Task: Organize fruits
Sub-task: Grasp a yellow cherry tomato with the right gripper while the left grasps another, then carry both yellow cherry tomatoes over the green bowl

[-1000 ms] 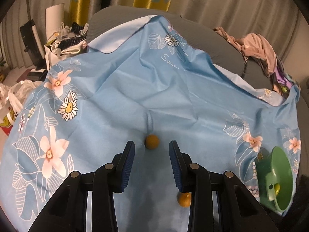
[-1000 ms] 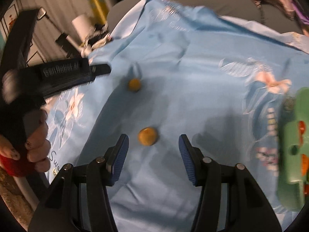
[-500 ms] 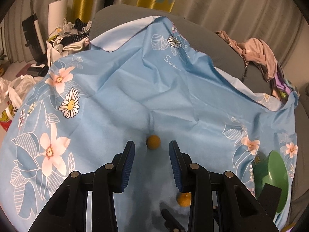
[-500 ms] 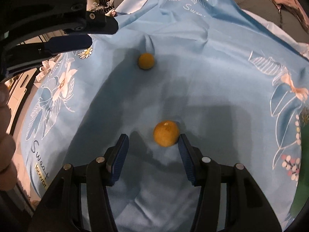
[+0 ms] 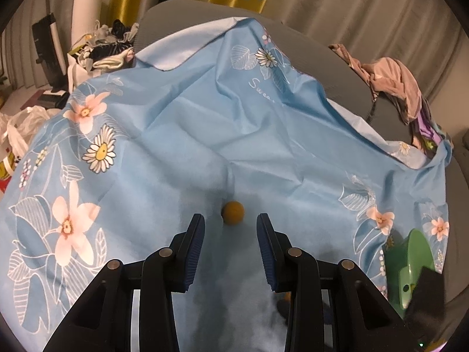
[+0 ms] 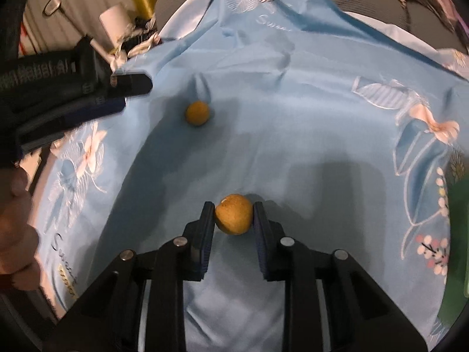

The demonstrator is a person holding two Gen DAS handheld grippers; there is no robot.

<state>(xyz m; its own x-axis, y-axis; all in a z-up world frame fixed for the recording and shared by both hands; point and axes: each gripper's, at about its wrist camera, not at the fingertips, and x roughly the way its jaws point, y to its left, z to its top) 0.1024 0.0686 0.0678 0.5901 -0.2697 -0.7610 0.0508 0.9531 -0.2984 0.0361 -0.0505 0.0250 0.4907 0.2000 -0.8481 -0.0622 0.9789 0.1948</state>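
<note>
Two small orange fruits lie on a blue flowered cloth (image 5: 181, 135). My right gripper (image 6: 233, 218) is shut on the near fruit (image 6: 233, 218), its pads touching both sides. The far fruit (image 6: 197, 113) lies further back on the cloth. In the left wrist view this far fruit (image 5: 232, 212) sits just ahead of my open, empty left gripper (image 5: 230, 228). The left gripper also shows in the right wrist view (image 6: 88, 94) at the left. A green bowl (image 5: 413, 267) lies at the right edge of the cloth; it is a dark green blur in the right wrist view (image 6: 457, 252).
The cloth covers a grey cushioned seat (image 5: 337, 58). Pink clothing (image 5: 392, 85) is piled at the back right. Bags and clutter (image 5: 102, 50) stand at the back left. Curtains (image 5: 322, 3) hang behind. A hand (image 6: 14, 234) holds the left gripper.
My right gripper has moved forward and closed its fingers around the near fruit. My left gripper has barely moved and stays open behind the far fruit.
</note>
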